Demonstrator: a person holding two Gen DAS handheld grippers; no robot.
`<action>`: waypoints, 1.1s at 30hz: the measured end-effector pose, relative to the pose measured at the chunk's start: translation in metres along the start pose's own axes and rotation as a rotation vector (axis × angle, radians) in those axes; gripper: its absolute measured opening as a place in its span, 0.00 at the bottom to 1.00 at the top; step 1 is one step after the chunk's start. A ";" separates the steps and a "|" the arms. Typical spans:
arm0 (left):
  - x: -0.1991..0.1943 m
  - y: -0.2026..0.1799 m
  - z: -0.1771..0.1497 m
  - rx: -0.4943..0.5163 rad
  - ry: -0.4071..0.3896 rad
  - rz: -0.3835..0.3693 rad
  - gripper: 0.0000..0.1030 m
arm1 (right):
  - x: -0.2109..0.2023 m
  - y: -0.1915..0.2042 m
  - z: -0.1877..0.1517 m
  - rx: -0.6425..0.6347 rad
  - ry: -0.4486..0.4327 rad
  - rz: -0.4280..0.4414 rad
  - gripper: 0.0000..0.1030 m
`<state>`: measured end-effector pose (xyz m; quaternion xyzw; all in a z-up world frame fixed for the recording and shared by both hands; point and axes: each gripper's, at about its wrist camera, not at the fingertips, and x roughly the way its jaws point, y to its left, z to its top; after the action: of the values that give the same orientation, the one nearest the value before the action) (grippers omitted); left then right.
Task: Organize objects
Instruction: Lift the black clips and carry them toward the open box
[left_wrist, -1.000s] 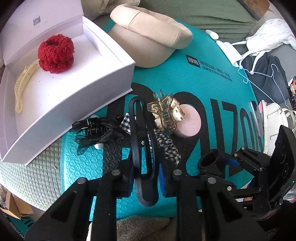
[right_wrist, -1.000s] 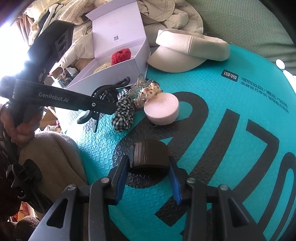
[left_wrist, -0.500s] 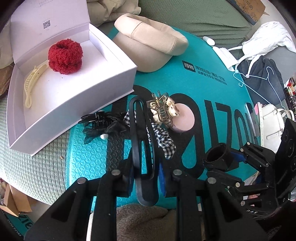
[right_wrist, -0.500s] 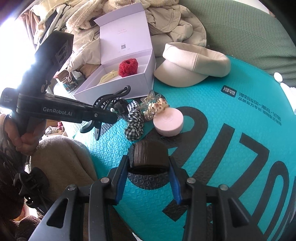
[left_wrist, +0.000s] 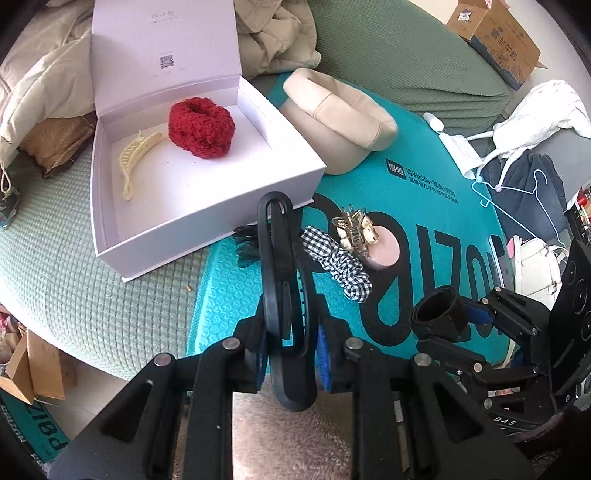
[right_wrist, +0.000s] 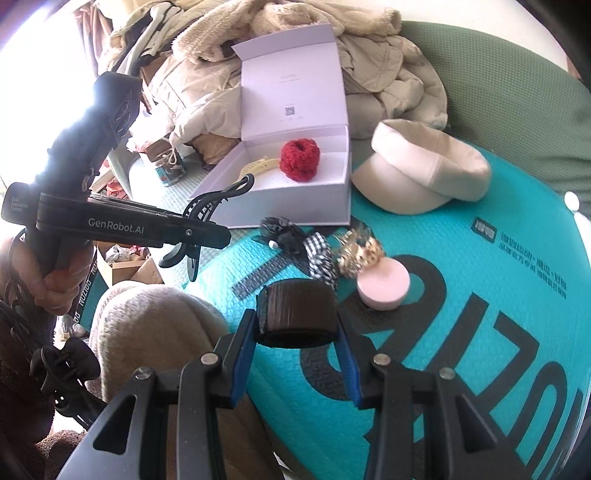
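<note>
While clamped, the black clip (left_wrist: 282, 295) juts beyond the left gripper (left_wrist: 291, 360).

Scrunchie (left_wrist: 201, 127) inside box (left_wrist: 207, 218), beside clip (left_wrist: 135, 162)

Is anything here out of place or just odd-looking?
Mostly loose bits: a checked scrunchie, gold claw clip and pink round case lie heaped on the teal mat beside the open white box.
</note>
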<state>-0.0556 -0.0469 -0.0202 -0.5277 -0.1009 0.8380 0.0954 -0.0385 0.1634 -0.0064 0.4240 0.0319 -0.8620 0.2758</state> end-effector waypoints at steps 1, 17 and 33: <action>-0.006 0.003 -0.001 -0.003 -0.010 0.009 0.19 | -0.001 0.005 0.003 -0.012 -0.006 0.006 0.40; -0.099 0.050 -0.016 -0.074 -0.123 0.132 0.19 | -0.005 0.068 0.054 -0.174 -0.054 0.104 0.40; -0.130 0.062 0.004 -0.039 -0.179 0.172 0.19 | 0.000 0.095 0.102 -0.258 -0.092 0.132 0.40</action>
<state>-0.0073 -0.1411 0.0770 -0.4594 -0.0796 0.8847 0.0035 -0.0635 0.0533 0.0756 0.3463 0.1020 -0.8492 0.3855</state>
